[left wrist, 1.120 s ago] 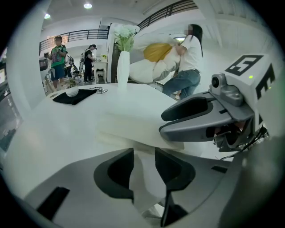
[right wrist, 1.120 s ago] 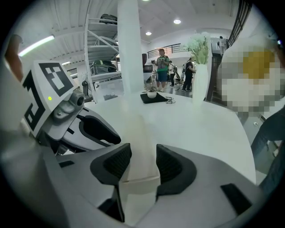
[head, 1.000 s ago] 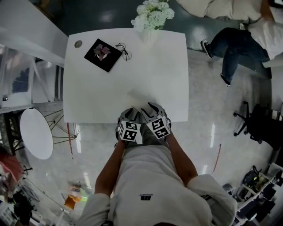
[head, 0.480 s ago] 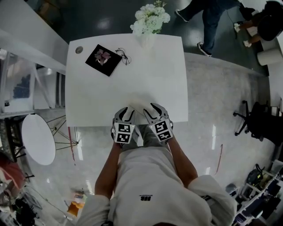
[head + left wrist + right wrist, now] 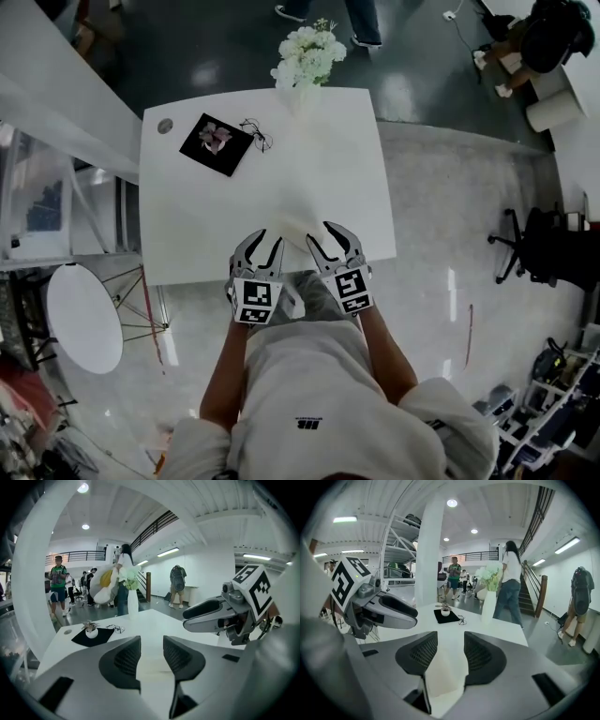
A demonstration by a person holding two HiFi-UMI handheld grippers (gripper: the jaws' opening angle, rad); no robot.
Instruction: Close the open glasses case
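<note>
A pale, whitish glasses case (image 5: 292,223) lies near the front middle of the white table (image 5: 328,169) and is hard to tell from it. It shows as a cream shape (image 5: 150,660) past the left jaws and as the same shape (image 5: 440,674) past the right jaws. Whether its lid stands up I cannot tell. My left gripper (image 5: 264,246) (image 5: 151,644) and right gripper (image 5: 330,239) (image 5: 450,639) hover side by side at the table's near edge, just short of the case. Both are open, with nothing between the jaws.
A black mat (image 5: 217,143) with a small potted plant sits at the far left, with wire glasses (image 5: 257,134) beside it. A vase of white flowers (image 5: 307,56) stands at the far edge. A round side table (image 5: 84,317) is to the left and an office chair (image 5: 539,248) to the right.
Both grippers have drawn back towards the near edge of the table, and their jaws now show wider apart. People beyond the table have walked on.
</note>
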